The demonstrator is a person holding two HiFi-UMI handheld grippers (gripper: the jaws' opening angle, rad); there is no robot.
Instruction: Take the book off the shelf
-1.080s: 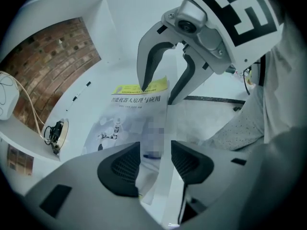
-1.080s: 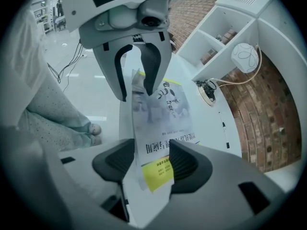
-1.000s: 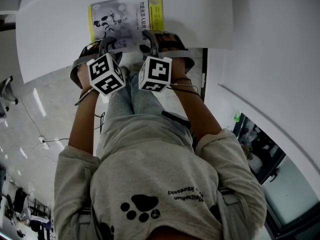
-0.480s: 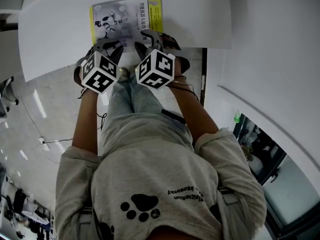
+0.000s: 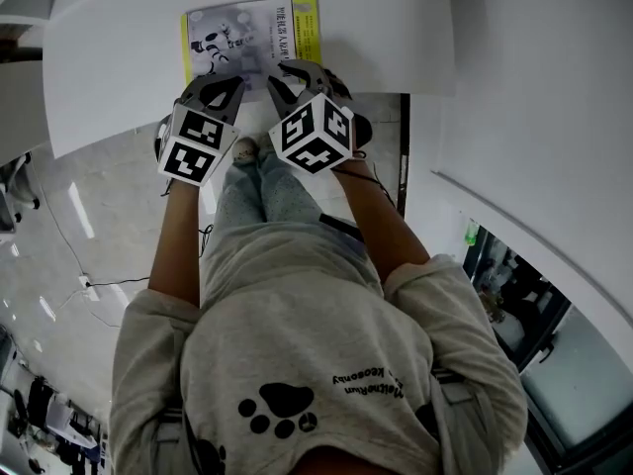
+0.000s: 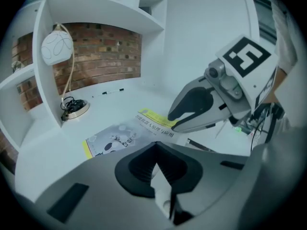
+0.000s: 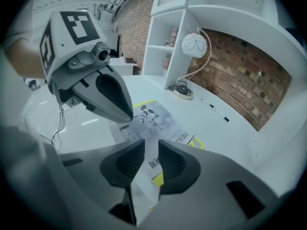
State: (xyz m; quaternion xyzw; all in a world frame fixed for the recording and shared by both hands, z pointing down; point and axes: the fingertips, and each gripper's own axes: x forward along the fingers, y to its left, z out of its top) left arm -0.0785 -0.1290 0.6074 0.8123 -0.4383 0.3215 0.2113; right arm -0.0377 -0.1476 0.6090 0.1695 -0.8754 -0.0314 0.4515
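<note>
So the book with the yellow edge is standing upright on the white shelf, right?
Not upright. The book with the yellow edge lies flat, cover up, on the white shelf. The head view shows it.

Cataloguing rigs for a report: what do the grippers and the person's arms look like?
Left gripper, right gripper: grey shells, black ribbed pads, white cubes with black square markers. Thin dark cables behind them. Grey sweatshirt, sleeves pushed up.
</note>
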